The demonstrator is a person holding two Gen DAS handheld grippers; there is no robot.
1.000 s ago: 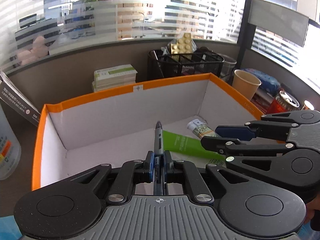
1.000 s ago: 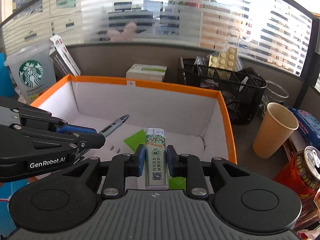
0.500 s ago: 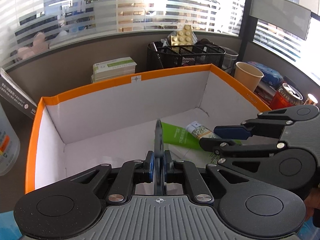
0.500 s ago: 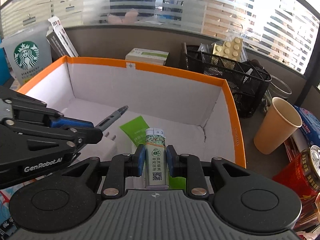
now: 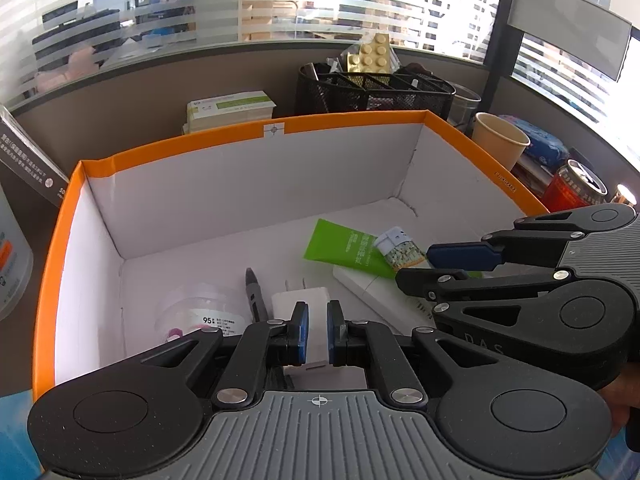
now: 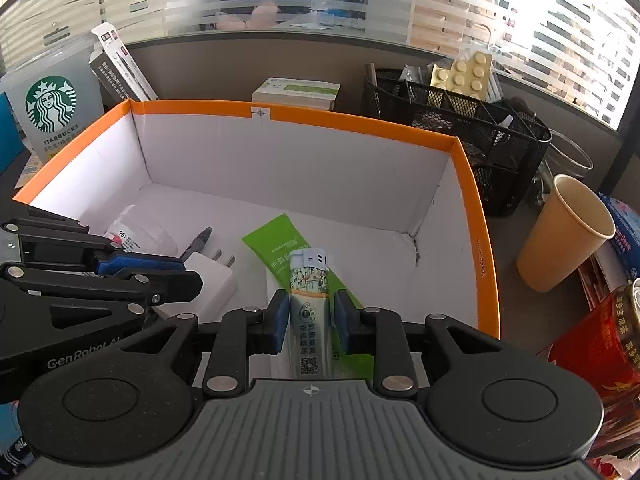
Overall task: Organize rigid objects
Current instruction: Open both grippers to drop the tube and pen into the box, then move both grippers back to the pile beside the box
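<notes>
Half the pen lies hidden behind the left gripper.

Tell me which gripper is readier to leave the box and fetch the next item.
Probably the left. The left gripper is open and empty, and the pen lies on the box floor, clear of it. The right gripper has just been opening, with the lighter between its jaws.

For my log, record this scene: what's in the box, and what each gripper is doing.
box: holds pen, charger, tube, lighter, jar
left gripper: open, empty
right gripper: jaws just opening, lighter between them
lighter: lying on tube
</notes>
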